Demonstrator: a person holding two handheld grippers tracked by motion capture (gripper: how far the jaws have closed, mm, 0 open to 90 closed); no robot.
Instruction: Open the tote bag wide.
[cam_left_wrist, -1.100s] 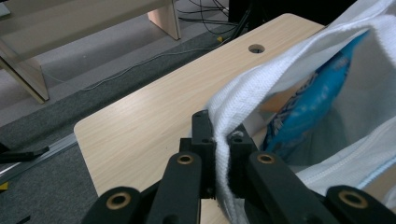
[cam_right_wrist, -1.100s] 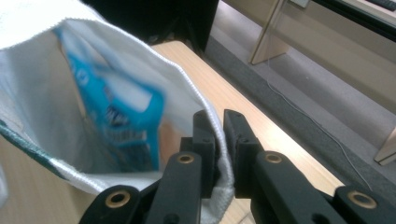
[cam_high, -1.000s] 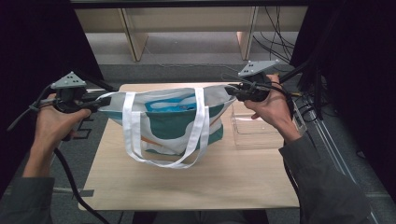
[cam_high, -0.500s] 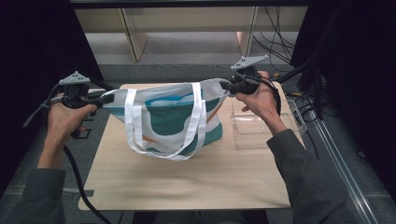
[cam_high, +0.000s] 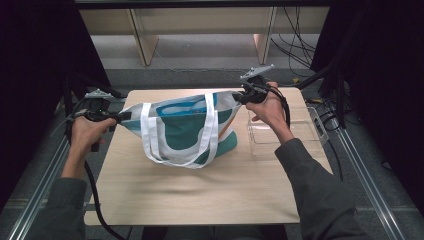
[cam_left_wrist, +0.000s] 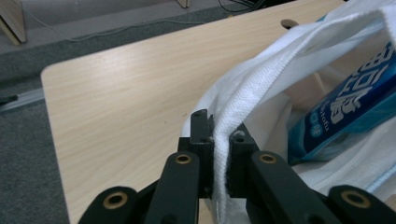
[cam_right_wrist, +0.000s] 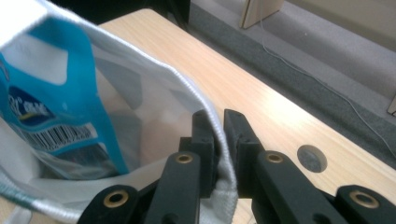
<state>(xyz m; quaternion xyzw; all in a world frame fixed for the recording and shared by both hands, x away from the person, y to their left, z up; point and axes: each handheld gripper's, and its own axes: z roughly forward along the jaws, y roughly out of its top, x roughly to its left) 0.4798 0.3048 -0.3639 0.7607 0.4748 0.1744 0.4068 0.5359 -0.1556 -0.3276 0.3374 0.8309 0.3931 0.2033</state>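
Right, you've got the tote bag (cam_high: 182, 131) pinched at both ends of its mouth. Left gripper (cam_left_wrist: 219, 140): jaws nearly shut, clamped on the white rim hem, with fabric between the pads. Right gripper (cam_right_wrist: 218, 133): same, jaws closed on the opposite rim edge. The bag hangs stretched between the two over the wooden table (cam_high: 200, 195), its bottom at or just off the surface near the middle; I can't tell which. The white handles (cam_high: 150, 137) droop down the near face.

Inside is a blue packet (cam_left_wrist: 341, 109), seen through the mouth in both gripper views. It leans against the wall and isn't secured.

Risks from here:
- Each grip is on a thin hem only. Pull the ends further apart and the fabric could slide out of one pair of pads, and the bag would then swing and drop on that side.
- Tilt the mouth toward you and the packet may slide out.
- The clear plastic tray (cam_high: 282, 131) sits just beside the bag, under your right hand (cam_high: 267, 107). Lower or swing right and the bag corner could knock it or land in it.
- Loose handles could snag on a gripper or get trapped under the bag if you set it down.

Keep both ends level.
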